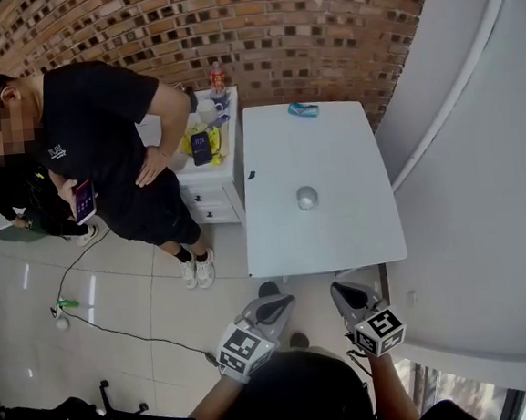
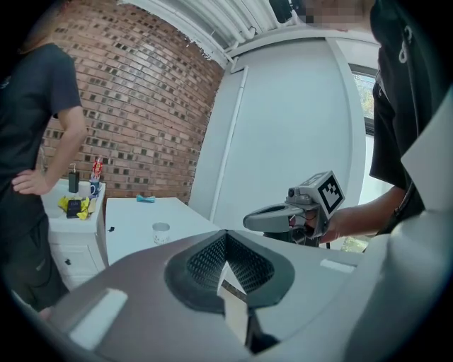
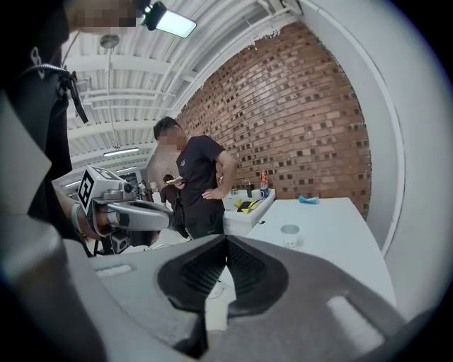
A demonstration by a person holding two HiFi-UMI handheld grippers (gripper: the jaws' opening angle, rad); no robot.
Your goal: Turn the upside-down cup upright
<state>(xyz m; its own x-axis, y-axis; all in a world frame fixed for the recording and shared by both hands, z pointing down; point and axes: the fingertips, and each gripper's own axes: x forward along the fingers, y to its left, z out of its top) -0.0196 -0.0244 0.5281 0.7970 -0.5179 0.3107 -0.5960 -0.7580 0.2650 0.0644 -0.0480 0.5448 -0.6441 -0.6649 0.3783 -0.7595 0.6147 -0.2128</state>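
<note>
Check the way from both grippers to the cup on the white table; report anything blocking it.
Nothing visible blocks it. The cup stands alone mid-table, with bare tabletop between it and the near edge, where the left gripper and right gripper are held, both shut. The teal object lies at the far edge, beyond the cup.

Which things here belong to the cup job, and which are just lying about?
For the job: small pale cup; white table; left gripper and right gripper, both shut, empty.

Lying about: teal object at the table's far edge; red bottle and yellow clutter on the white cabinet.
</note>
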